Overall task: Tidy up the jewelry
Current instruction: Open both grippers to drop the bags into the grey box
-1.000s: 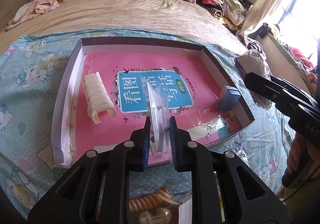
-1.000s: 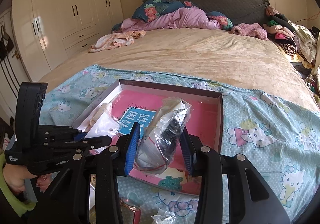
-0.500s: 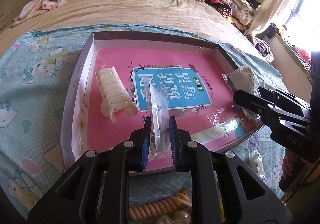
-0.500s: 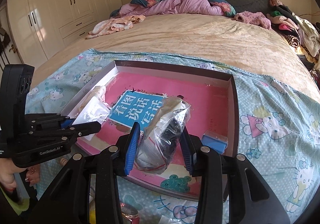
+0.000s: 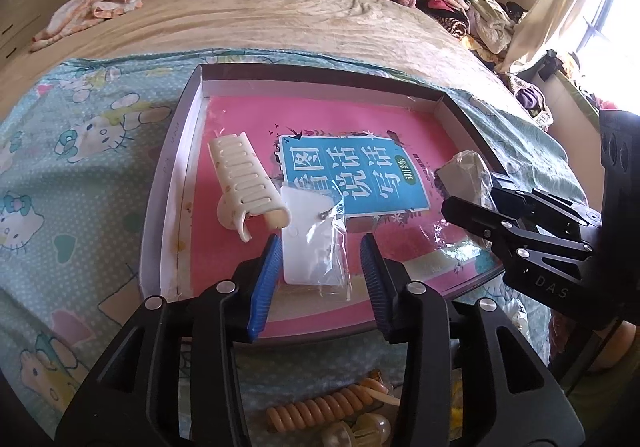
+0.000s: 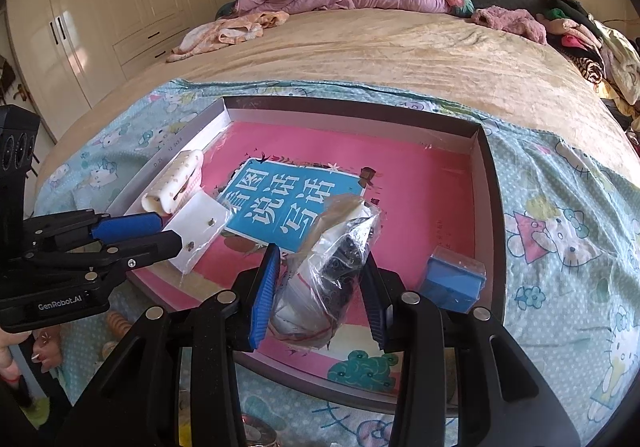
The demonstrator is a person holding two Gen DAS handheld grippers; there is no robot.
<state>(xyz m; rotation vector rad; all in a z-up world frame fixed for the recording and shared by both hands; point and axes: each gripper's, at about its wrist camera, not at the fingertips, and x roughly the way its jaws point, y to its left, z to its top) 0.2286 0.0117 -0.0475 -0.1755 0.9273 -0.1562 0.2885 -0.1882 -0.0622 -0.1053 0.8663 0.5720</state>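
Card packet: the small clear packet (image 5: 316, 243) with a white earring card lies flat on the pink floor of the tray (image 5: 176, 151), between the blue pads of my left tongs (image 5: 320, 261) and touching neither.
What changed: half a second ago I had that packet pinched upright on its edge; now the jaws are opening and it has dropped flat. I take this as one item delivered.
Packet heading: its long axis runs straight away from the left tongs, near edge between the pads, far edge at the blue title panel of the book cover (image 5: 352, 175).
Neighbour: the cream hair clip (image 5: 244, 183) sits just left of the packet's far end, nearly touching, its length tilted away and to the left.
Right tongs: my right tongs (image 6: 318, 287) are partly closed on a crumpled plastic bag (image 6: 332, 263) holding something dark; both pads press it.
Bag heading: it stands tilted, long axis rising up and away from the right tongs, over the near part of the tray.
Blue box: a small blue box (image 6: 454, 281) rests to the right of the right tongs, against the tray's right wall.
Outside: an orange spiral hair tie (image 5: 324, 409) lies on the cartoon-cat sheet (image 5: 80, 175) under the left tongs, not yet sorted.
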